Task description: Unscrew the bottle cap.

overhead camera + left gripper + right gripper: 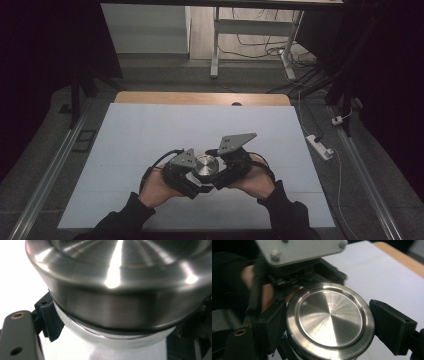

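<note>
On white table sheet [150, 130], steel lid [205, 166], both grippers crowding

A lab or recording workshop: a surface [150, 130] under a plain white sheet stands in a dark room. At 12 o'clock a bare desk frame [216, 45] rises over loose cables [260, 50]; at 3 o'clock a power strip [320, 146] lies on grey carpet beside floor rails [367, 180].

In the left gripper view the steel lid [117, 277] was cut off top & right, too close & blurred; the white body [120, 345] under it ran off the bottom. Right gripper view: container's lower part hidden behind lid [329, 320], left gripper [287, 272] blurred.
</note>
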Tool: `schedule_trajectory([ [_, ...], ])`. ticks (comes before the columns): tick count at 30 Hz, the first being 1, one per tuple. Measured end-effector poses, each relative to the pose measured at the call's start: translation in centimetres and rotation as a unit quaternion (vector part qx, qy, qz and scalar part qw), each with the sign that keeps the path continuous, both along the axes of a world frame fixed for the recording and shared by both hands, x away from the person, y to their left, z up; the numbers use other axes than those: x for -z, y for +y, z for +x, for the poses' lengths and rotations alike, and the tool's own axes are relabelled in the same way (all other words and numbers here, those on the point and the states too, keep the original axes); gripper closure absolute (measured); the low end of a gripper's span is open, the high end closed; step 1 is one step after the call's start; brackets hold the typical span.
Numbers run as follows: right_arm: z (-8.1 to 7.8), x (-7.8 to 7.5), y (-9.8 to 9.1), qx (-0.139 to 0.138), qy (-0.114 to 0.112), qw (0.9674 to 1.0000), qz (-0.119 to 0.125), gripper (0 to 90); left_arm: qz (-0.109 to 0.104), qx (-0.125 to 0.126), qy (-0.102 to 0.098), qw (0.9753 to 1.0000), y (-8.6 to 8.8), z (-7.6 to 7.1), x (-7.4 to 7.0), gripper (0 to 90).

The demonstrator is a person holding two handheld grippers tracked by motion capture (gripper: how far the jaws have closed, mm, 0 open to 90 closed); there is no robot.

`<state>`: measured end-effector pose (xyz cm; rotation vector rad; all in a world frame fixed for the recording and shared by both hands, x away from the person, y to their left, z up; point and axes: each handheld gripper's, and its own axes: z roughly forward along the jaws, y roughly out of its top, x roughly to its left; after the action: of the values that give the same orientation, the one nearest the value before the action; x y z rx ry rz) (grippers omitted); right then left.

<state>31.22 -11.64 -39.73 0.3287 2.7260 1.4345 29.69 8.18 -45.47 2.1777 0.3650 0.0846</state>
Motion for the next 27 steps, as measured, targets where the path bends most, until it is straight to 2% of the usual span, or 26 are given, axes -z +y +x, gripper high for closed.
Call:
schedule_trajectory([
  [1, 0.0, 0.0, 0.0, 0.000, 0.000, 1.0000, 0.000, 17.3, -0.002, 0.012, 0.002, 0.9999, 0.0, -0.1, 0.0, 16.0],
  [2, 0.4, 0.1, -0.5, -0.034, 0.014, 0.9992, 0.013, 17.2, -0.002, 0.021, 0.002, 0.9998, -0.1, -0.1, 0.0, 16.0],
  [3, 0.4, 0.1, -0.5, -0.034, 0.014, 0.9992, 0.013, 17.2, -0.002, 0.029, 0.001, 0.9996, -0.1, -0.2, -0.1, 16.0],
  [4, 0.6, 0.2, -0.8, -0.058, 0.015, 0.9980, 0.021, 17.1, -0.001, 0.033, -0.001, 0.9995, -0.2, -0.3, -0.1, 16.0],
  [6, 0.8, 0.3, -0.9, -0.062, 0.021, 0.9974, 0.028, 17.0, 0.001, 0.030, -0.001, 0.9995, -0.3, -0.3, -0.1, 16.0],
  [8, 0.8, 0.3, -1.0, -0.049, 0.022, 0.9980, 0.034, 15.4, 0.000, 0.019, -0.001, 0.9998, -0.2, -0.3, -0.2, 16.0],
  [10, 0.7, 0.0, -1.0, -0.023, 0.019, 0.9989, 0.035, 10.5, 0.006, -0.007, -0.005, 1.0000, 0.0, -0.1, -0.3, 16.0],
  [11, 0.7, 0.0, -1.0, -0.023, 0.019, 0.9989, 0.035, 10.5, 0.006, -0.007, -0.005, 1.0000, 0.0, -0.1, -0.3, 16.0],
  [12, 0.7, -0.2, -1.0, -0.011, 0.018, 0.9991, 0.037, 9.8, 0.001, -0.026, -0.003, 0.9997, 0.1, -0.1, -0.3, 16.0],
  [14, 0.4, -0.7, -0.9, 0.035, 0.011, 0.9987, 0.035, 8.5, 0.001, -0.052, -0.003, 0.9987, 0.3, 0.0, -0.4, 16.0],
  [15, 0.4, -0.7, -0.9, 0.035, 0.011, 0.9987, 0.035, 8.5, 0.001, -0.064, -0.002, 0.9979, 0.3, 0.1, -0.3, 16.0],
  [16, 0.1, -0.6, -0.5, 0.070, -0.003, 0.9974, 0.020, 8.9, 0.004, -0.073, -0.004, 0.9973, 0.4, 0.1, -0.3, 16.0],
  [18, -0.1, -0.2, 0.2, 0.095, -0.006, 0.9954, 0.014, 9.3, 0.007, -0.092, -0.005, 0.9957, 0.2, 0.1, -0.3, 16.0],
  [19, -0.1, -0.2, 0.2, 0.095, -0.006, 0.9954, 0.014, 9.3, 0.011, -0.095, -0.007, 0.9954, 0.1, 0.0, -0.3, 16.0],
  [20, -0.3, 0.2, 0.6, 0.108, -0.010, 0.9939, 0.018, 12.9, 0.014, -0.097, -0.008, 0.9952, 0.0, 0.0, -0.2, 16.0],
  [22, -0.3, 0.5, 1.0, 0.107, -0.005, 0.9940, 0.019, 17.1, 0.021, -0.096, -0.011, 0.9951, -0.1, -0.1, -0.2, 16.0],
  [24, -0.3, 0.6, 1.0, 0.109, -0.007, 0.9938, 0.019, 17.3, 0.019, -0.097, -0.008, 0.9951, -0.1, 0.0, -0.2, 16.0],
  [27, -0.1, 0.6, 0.9, 0.104, 0.005, 0.9944, 0.020, 17.7, 0.022, -0.084, -0.006, 0.9962, 0.0, 0.1, -0.2, 16.0],
])
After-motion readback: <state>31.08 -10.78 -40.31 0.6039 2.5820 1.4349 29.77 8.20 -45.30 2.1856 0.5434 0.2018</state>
